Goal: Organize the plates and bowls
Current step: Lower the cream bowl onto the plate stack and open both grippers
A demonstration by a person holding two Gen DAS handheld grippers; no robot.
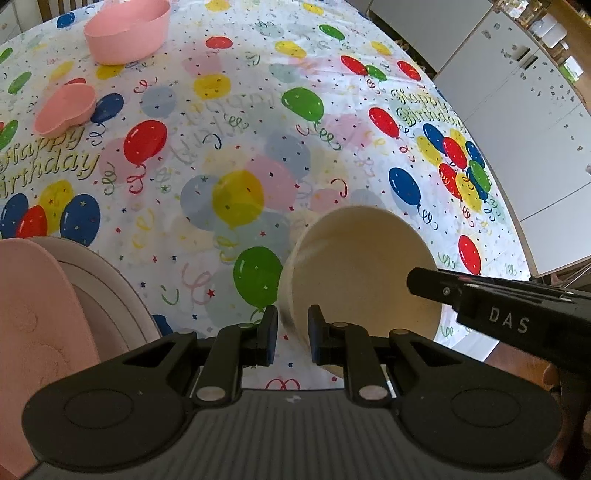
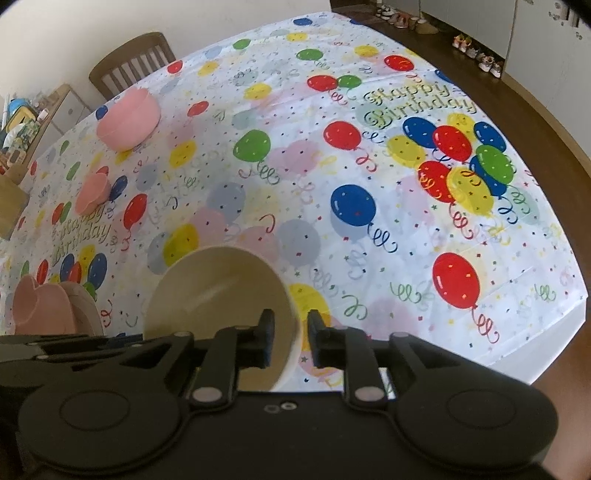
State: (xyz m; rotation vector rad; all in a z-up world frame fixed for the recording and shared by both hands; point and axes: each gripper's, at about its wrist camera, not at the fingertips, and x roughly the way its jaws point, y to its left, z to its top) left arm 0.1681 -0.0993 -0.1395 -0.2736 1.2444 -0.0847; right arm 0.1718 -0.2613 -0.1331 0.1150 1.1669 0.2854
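Observation:
A cream bowl is held tilted above the table between both grippers. My left gripper is shut on its left rim. My right gripper is shut on its right rim; the bowl also shows in the right wrist view. The right gripper's body shows at the right of the left wrist view. A pink plate lies on a beige plate at the near left. A large pink bowl and a small pink bowl stand far left.
The table has a balloon-print cloth. A wooden chair stands at the far edge. White cabinets are to the right. A shelf with clutter is at the far left.

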